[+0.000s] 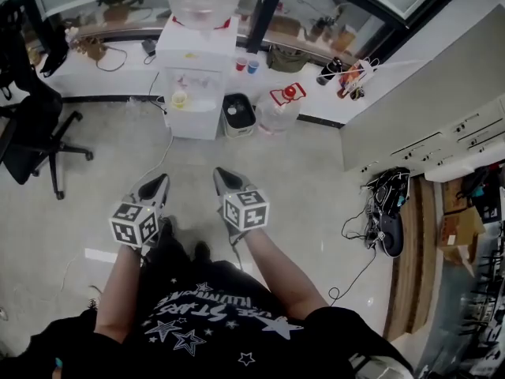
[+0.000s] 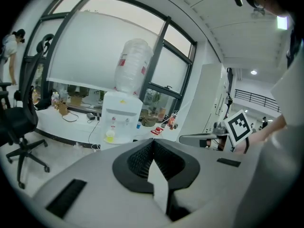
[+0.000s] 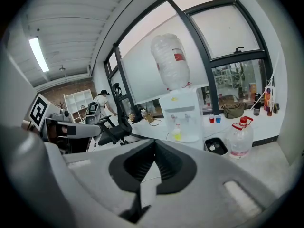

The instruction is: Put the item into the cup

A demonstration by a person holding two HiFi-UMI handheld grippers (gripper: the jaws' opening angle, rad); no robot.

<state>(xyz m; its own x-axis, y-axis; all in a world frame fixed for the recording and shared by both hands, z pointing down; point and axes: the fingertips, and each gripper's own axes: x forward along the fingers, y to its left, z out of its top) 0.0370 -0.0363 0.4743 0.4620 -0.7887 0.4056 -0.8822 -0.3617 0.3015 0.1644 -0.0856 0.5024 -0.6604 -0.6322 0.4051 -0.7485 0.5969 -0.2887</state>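
At waist level, below the head camera: 2 grey hand-held two-jaw grippers, each carrying a marker cube.

- Left gripper (image 1: 162,181): black ribbed pads pressed together, nothing between them.
- Right gripper (image 1: 220,175): pads likewise closed on nothing.
- Both point forward over pale bare floor (image 1: 316,172), well apart from all furniture.

Ahead:
- 1 white water dispenser (image 1: 193,77) with a clear inverted bottle on top.
- 1 small yellowish cup-like object (image 1: 180,99) in its tap recess.
- 1 black bin (image 1: 237,114), just beside the dispenser.
- 1 clear water jug with red cap and handle (image 1: 278,110), next to the bin.
- 1 red cup (image 1: 241,64) and 1 blue cup (image 1: 252,66), side by side on the white window ledge (image 1: 87,73) behind.

Item for the cup: not identifiable, and none is held.

Progress, as judged: 0 steps done. Still to do: approach the dispenser area, pick out the item, grasp it, carry it to a cup and release it inside. Which cup is meant cannot be told.
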